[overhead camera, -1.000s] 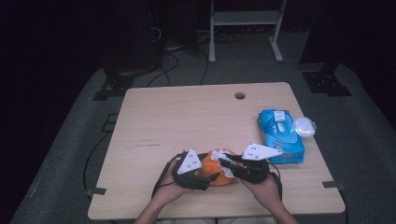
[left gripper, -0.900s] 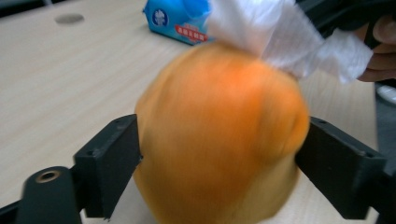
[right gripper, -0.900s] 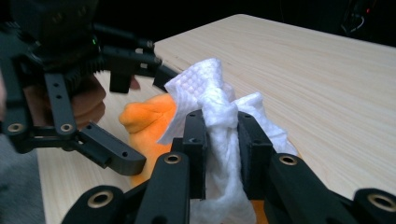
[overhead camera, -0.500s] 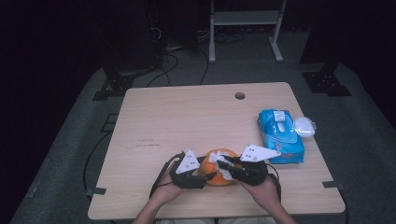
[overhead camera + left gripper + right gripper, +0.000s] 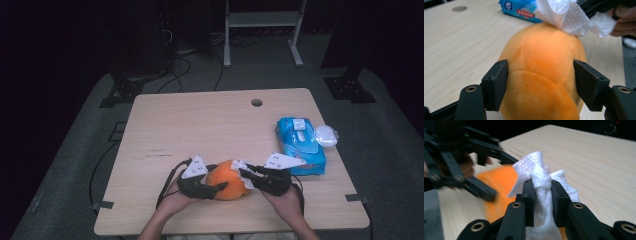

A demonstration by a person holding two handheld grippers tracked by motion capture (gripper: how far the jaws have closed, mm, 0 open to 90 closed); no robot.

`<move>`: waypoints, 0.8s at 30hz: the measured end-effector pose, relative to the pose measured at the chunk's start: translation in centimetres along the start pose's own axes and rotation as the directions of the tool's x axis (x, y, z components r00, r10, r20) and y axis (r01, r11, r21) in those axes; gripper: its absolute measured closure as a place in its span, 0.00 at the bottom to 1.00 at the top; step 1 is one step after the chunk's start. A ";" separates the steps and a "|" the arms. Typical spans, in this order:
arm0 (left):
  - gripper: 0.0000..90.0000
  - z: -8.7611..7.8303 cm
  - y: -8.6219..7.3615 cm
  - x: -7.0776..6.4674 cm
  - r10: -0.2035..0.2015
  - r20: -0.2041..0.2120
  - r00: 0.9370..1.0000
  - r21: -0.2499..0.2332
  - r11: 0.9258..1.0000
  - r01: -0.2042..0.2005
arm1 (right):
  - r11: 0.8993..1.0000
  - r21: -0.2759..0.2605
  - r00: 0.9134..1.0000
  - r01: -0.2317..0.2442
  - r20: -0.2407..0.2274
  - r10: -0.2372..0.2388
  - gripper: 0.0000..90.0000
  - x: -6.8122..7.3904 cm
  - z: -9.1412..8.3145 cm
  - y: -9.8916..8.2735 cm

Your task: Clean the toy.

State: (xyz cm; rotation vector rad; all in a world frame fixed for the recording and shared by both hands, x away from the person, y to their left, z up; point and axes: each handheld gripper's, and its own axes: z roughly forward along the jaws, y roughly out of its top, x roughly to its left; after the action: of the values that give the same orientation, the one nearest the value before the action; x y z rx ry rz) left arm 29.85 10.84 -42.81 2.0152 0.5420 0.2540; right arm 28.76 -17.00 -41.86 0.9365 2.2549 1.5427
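Wipe [image 5: 541, 182] pinched in right gripper [image 5: 543, 185] touches orange plush's [image 5: 541, 75] top, opposite left gripper [image 5: 541, 82], whose jaws (just reopening) flank plush.

A: How many things sit on the table [image 5: 210, 125]?
B: One orange plush toy [image 5: 230, 179], one white tissue [image 5: 241, 166], and one blue pack of wipes [image 5: 300, 145].
A: Anything else beside that pack?
B: One small white object [image 5: 326, 135], too small to tell what.
A: And grippers?
B: Two: one left gripper [image 5: 219, 187] and one right gripper [image 5: 246, 173].
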 end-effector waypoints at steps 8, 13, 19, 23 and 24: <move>0.15 0.4 0.7 0.0 -0.002 0.003 1.000 -0.015 1.000 0.002 | 1.000 -0.011 0.999 -0.014 -0.044 0.014 0.83 0.6 0.3 0.0; 0.44 0.5 1.0 -0.8 0.106 -0.048 0.993 0.008 0.994 -0.105 | 0.999 -0.015 0.998 -0.047 -0.053 0.046 0.83 -0.4 0.2 -0.2; 0.48 0.9 1.8 -1.8 0.196 -0.174 0.965 -0.041 0.978 -0.206 | 0.999 -0.039 0.999 -0.022 -0.039 0.020 0.83 0.0 -0.1 0.6; 0.29 0.6 1.3 -0.7 0.047 -0.069 0.997 -0.039 0.998 -0.049 | 1.000 -0.002 0.998 -0.024 -0.052 0.024 0.83 0.0 0.9 -0.4; 0.27 0.4 1.3 -0.3 0.011 -0.054 0.998 -0.046 0.999 -0.014 | 1.000 0.002 0.998 -0.016 -0.056 0.016 0.83 0.4 1.1 -0.5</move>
State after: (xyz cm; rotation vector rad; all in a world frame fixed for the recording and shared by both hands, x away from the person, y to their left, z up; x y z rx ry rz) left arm 30.09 9.79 -41.84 1.9720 0.5527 0.3265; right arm 28.91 -16.05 -42.76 0.9253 2.2918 1.5940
